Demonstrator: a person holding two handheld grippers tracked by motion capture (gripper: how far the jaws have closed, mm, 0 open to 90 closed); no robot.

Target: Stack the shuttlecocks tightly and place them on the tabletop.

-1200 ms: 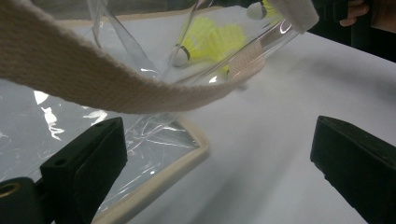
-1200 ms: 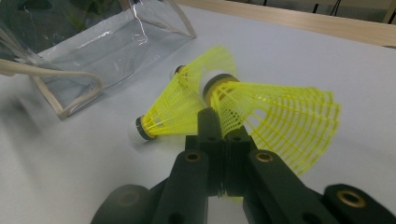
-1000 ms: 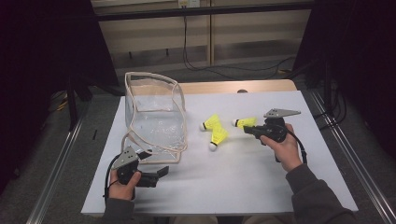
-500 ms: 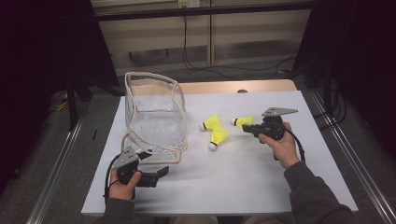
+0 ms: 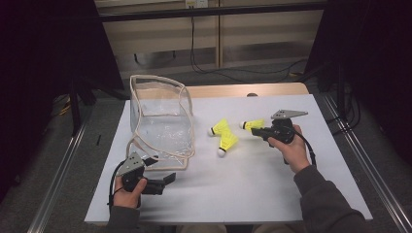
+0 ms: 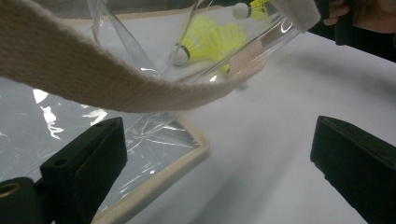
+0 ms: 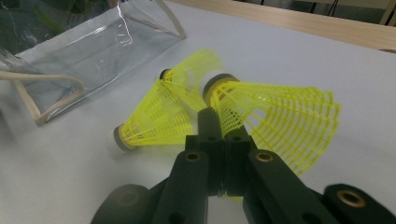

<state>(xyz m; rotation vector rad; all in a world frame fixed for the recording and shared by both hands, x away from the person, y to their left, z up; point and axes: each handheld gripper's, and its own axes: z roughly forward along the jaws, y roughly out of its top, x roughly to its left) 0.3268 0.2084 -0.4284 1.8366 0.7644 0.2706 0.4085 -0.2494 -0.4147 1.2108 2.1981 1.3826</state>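
Pinching a feather-light, crushable shuttlecock [image 7: 275, 116] by its skirt edge, right gripper [image 7: 219, 126] clamped shut. Left gripper [image 6: 215, 158] gaping wide, empty, beside the floppy clear bag [image 5: 160, 121].

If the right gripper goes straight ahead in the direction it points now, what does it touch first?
Probably the nearest yellow shuttlecock: the right gripper, fingers closed, already has its tips at that skirt. The other two shuttlecocks lie just beyond; depth is unclear.

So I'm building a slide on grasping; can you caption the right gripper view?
Right gripper, fingers shut on a yellow shuttlecock, two more lying beyond it near the clear bag.
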